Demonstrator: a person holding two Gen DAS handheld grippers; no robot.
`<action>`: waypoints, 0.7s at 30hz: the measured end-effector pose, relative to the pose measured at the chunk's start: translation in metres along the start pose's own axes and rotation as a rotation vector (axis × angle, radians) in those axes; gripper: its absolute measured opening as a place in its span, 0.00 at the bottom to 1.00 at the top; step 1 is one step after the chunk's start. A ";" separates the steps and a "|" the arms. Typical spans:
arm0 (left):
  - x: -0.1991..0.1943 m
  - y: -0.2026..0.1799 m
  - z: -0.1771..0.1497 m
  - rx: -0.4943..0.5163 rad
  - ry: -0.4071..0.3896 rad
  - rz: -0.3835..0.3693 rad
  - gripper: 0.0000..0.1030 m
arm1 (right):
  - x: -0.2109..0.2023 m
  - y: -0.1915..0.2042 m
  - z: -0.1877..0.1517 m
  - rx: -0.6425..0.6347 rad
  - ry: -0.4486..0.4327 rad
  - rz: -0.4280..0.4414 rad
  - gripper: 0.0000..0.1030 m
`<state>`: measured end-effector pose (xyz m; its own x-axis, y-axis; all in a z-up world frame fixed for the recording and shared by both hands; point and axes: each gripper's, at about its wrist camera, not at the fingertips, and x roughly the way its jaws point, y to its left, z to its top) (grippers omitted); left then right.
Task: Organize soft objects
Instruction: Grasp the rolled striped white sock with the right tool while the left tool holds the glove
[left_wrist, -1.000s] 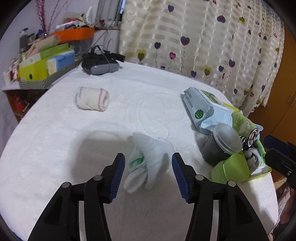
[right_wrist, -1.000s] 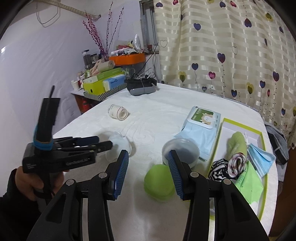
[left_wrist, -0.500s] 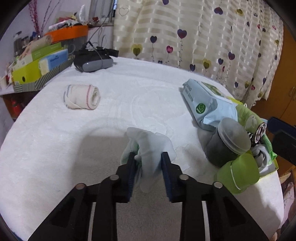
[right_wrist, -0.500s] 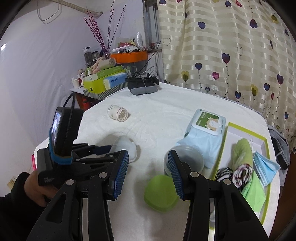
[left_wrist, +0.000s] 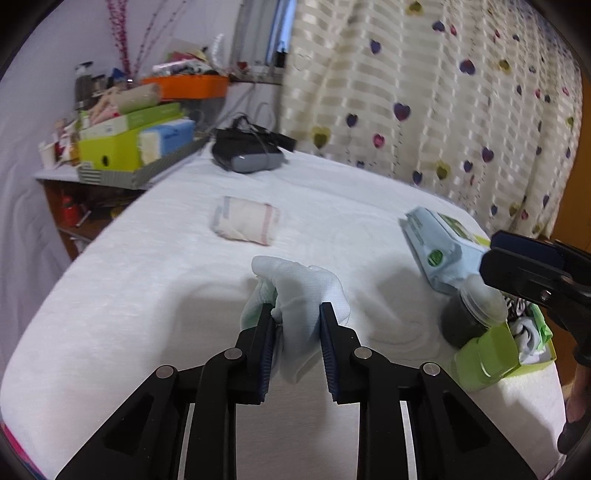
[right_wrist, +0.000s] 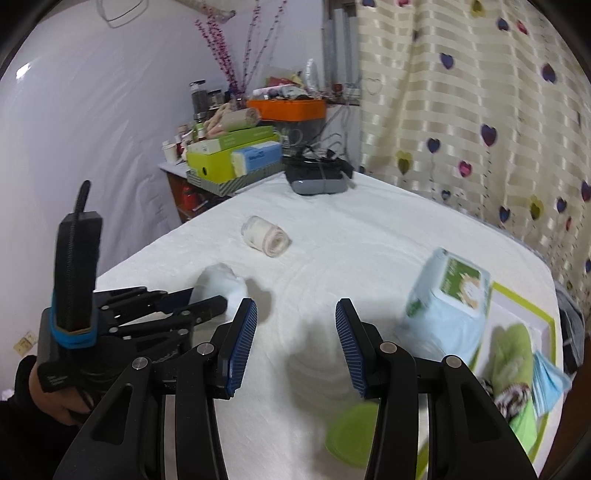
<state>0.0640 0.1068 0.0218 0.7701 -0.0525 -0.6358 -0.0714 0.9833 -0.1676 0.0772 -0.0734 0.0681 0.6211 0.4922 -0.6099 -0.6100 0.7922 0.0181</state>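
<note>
Tablecloth (left_wrist: 147, 280), white and plush, covers the whole table and carries a pale blue wipes pack (left_wrist: 436, 243) leaning over a green-rimmed tray (right_wrist: 546, 321) of folded cloths at the right edge, with a rolled white cloth (left_wrist: 245, 225) lying alone farther back. Near the front middle, the left gripper (left_wrist: 295, 314) is closing its blue pads on a bunched pale white sock (left_wrist: 303, 291), which bulges between them above the cloth. The right gripper (right_wrist: 293, 314) holds its fingers spread wide over bare cloth, nothing between them.
</note>
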 end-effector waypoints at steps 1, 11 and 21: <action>-0.002 0.004 0.000 -0.007 -0.005 0.002 0.22 | 0.003 0.004 0.004 -0.014 0.004 0.005 0.44; -0.015 0.059 0.003 -0.095 -0.038 0.058 0.22 | 0.062 0.040 0.050 -0.181 0.067 0.052 0.44; -0.008 0.091 0.005 -0.152 -0.024 0.083 0.22 | 0.150 0.059 0.074 -0.366 0.213 0.035 0.45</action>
<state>0.0549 0.1976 0.0153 0.7724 0.0337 -0.6343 -0.2288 0.9463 -0.2283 0.1708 0.0737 0.0362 0.5045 0.4004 -0.7650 -0.7872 0.5772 -0.2171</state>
